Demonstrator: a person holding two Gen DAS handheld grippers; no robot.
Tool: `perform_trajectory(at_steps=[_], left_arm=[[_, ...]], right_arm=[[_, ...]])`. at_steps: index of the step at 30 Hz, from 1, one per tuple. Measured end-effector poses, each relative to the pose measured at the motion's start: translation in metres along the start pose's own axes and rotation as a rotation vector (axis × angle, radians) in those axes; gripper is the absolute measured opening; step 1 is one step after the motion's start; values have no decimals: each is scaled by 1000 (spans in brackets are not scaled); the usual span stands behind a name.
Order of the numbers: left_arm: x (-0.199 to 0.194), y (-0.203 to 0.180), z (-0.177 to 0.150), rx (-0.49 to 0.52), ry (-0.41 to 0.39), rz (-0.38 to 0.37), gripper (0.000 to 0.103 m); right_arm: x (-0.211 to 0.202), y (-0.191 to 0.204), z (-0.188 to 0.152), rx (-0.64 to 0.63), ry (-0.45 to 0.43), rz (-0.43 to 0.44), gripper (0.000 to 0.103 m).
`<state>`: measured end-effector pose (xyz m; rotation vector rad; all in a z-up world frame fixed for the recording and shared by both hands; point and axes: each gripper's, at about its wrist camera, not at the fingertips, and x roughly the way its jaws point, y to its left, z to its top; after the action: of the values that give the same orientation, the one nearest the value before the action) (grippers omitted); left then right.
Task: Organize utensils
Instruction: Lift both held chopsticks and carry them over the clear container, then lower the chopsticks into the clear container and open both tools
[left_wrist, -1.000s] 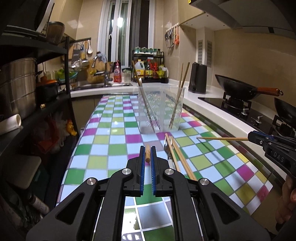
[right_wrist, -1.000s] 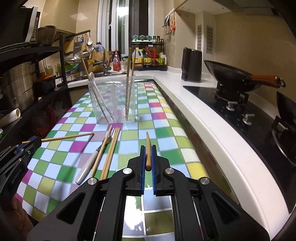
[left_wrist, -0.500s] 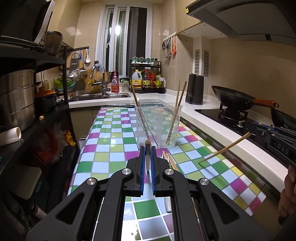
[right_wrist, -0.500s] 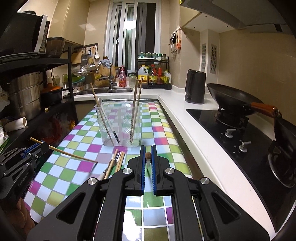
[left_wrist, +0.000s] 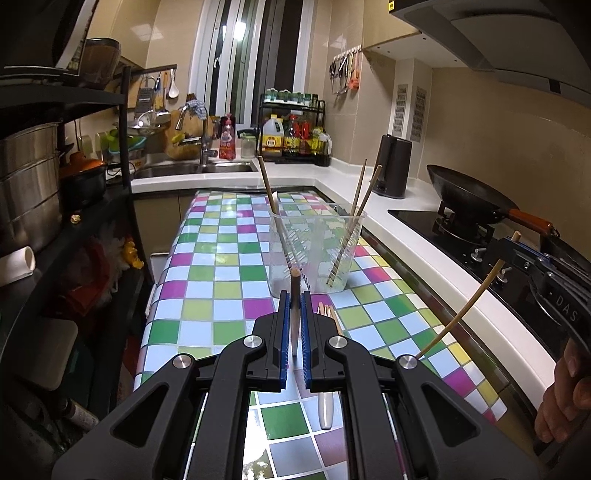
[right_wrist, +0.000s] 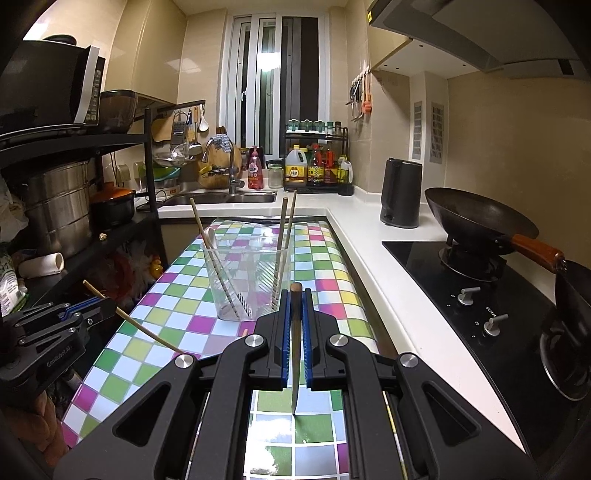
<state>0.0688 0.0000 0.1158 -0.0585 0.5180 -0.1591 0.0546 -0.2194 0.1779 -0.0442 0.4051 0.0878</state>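
Left gripper (left_wrist: 294, 314): jaws nearly closed, blue pads clamped on a single wooden chopstick (left_wrist: 294, 295). The stick stands roughly upright between the pads, its butt end just above the fingertips and its thin end pointing down. In the right wrist view the same gripper (right_wrist: 88, 308) appears at the lower left, its chopstick (right_wrist: 133, 322) slanting down over the checkered tablecloth (right_wrist: 325, 266).

Right gripper (right_wrist: 294, 314): jaws likewise nearly closed, pads gripping a second chopstick (right_wrist: 294, 350) held near vertical, tapered tip downward, above a green square of the cloth. Contact between tip and cloth cannot be confirmed. In the left wrist view this gripper (left_wrist: 511, 245) sits at the right edge over the counter, held by a hand (left_wrist: 565, 398), with its chopstick (left_wrist: 461, 314) angling down and to the left.

Clear plastic cup (left_wrist: 317, 251): upright on the tablecloth ahead of both grippers. It contains a leaning pair of chopsticks (left_wrist: 354, 218) on the right side and further utensils leaning left.

On the cloth just in front of the cup, partly hidden behind the left gripper: loose chopsticks (left_wrist: 330, 314) and a fork with a pale handle (left_wrist: 325, 410).
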Motion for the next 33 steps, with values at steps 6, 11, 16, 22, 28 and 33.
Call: perform_trajectory(at_steps=[6,11,16,22,28,33], left_arm=[[0,-4,17,-6,63,-3,6],[3,-1,35,-16,96,-10,6],[6,10,67,-22,109,-53,6],[13,17,118,-39,96,-129,6],[16,12,181,-17,9,-155,6],[28,5,225,5,-66,-136,6]], right_arm=[[7,0,8,7,20,18,6],[12,0,21,4,25,37,6],[15,-3,49,8,12,65,6],[23,-7,98,36,-40,135,6],[30,-2,156,28,-142,167,6],[50,5,193,27,-211,171,6]])
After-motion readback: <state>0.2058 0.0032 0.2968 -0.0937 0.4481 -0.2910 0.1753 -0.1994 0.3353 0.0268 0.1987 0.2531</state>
